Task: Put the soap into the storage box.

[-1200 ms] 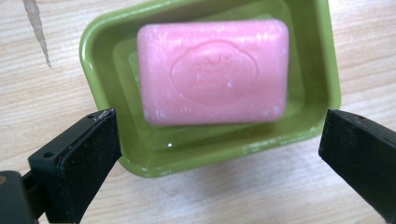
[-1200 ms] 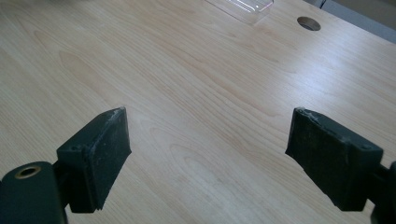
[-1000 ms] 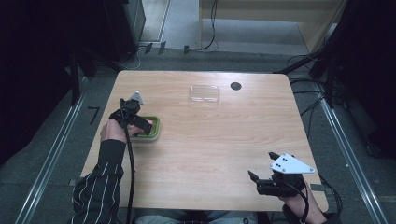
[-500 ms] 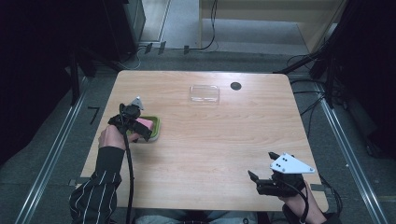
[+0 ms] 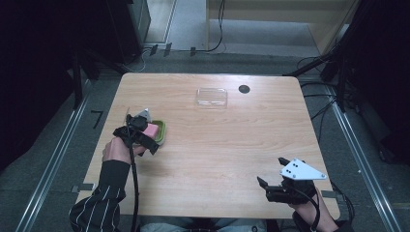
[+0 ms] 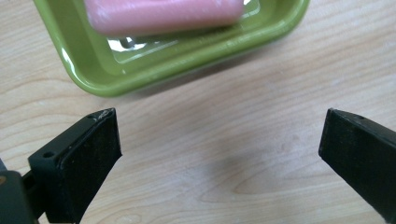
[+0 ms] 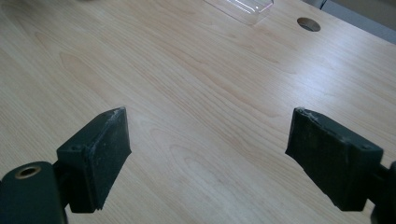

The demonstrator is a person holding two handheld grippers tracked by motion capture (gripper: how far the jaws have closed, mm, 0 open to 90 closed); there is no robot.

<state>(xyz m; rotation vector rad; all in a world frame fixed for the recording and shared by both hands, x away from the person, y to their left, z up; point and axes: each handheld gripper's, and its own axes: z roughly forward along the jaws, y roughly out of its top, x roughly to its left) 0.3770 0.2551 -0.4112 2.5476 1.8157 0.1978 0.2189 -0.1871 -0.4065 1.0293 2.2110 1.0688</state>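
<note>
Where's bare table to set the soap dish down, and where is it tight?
Free: the wide middle between the green dish, the clear lid and the right gripper; also the right edge below the round hole. Tight: the left edge, where the left gripper hovers by the dish.

Lab setting, wooden table, floor rails, trailing cables

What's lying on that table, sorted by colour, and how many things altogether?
Green: 1, the dish
Pink: 1, the soap bar in the dish
Clear: 1, the plastic lid
Total: 3
</note>
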